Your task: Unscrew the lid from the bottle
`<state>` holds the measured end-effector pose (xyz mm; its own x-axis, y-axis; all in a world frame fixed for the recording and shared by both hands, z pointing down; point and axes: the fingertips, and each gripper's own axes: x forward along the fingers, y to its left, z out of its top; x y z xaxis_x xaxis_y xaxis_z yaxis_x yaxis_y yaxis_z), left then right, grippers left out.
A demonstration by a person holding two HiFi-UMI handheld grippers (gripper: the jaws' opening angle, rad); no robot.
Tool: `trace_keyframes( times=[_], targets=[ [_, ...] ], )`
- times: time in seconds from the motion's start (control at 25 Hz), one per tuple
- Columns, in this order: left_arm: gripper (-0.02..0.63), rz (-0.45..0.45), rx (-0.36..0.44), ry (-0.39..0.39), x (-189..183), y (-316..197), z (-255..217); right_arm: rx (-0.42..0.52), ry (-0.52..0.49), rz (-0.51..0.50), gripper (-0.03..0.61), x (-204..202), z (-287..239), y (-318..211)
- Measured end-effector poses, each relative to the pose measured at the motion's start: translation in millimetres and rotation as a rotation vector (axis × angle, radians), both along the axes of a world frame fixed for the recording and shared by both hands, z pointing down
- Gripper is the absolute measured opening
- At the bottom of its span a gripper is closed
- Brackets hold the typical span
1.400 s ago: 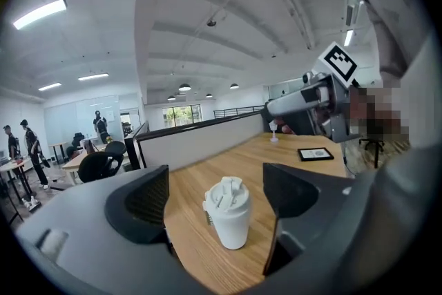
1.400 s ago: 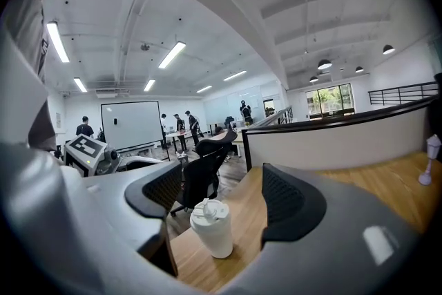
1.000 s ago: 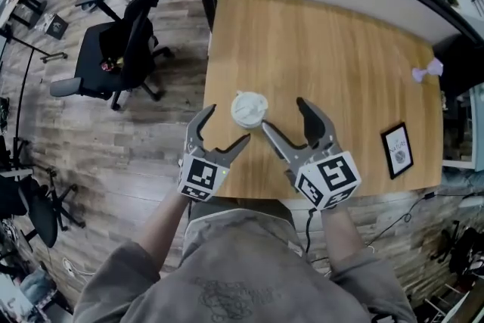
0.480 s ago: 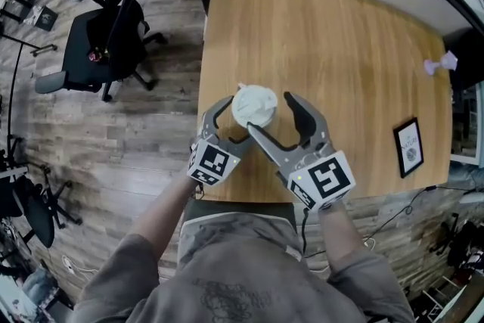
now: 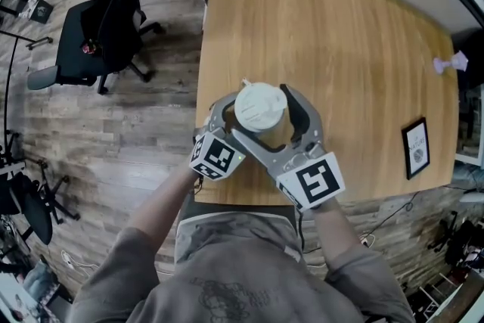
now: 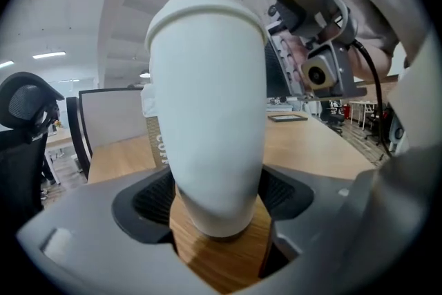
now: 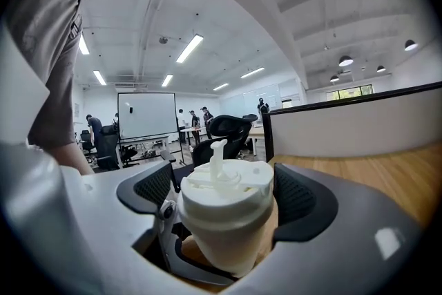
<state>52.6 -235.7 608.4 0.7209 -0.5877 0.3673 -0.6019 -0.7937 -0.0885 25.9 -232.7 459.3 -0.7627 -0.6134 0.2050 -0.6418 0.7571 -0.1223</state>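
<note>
The bottle [image 6: 207,135] stands upright by the desk's [image 5: 340,49] near-left edge between both released claws: the left claw [image 6: 217,195], just narrowing, should clamp the body firmly, and the right claw [image 7: 224,197], just widening, should seat squarely on the lid [image 7: 228,179].

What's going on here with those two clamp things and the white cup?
A person holds a gripper in each hand over a light wooden table. The left gripper is low around the body of a white plastic bottle; its jaws have just been closing, and whether they press yet is unclear. The right gripper surrounds the bottle's white lid; its jaws have just been opening and seem not to touch it. The lid is still on.
</note>
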Motion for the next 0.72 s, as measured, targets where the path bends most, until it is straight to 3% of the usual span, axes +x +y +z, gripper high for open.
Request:
trace_keyframes(
  times=[0.36,0.52,0.72],
  targets=[
    [0.362,0.013,-0.001,0.012,1.0,2.6,0.0,-0.01,0.063,0.029,0.469,-8.2,20.1,-5.9],
    [0.36,0.019,-0.004,0.016,1.5,2.3,-1.3,-0.022,0.039,0.047,0.468,-10.2,21.5,-10.4],
    [0.359,0.068,-0.008,0.012,0.9,3.8,-0.4,-0.024,0.036,-0.029,0.468,-12.6,21.5,-7.6]
  ],
)
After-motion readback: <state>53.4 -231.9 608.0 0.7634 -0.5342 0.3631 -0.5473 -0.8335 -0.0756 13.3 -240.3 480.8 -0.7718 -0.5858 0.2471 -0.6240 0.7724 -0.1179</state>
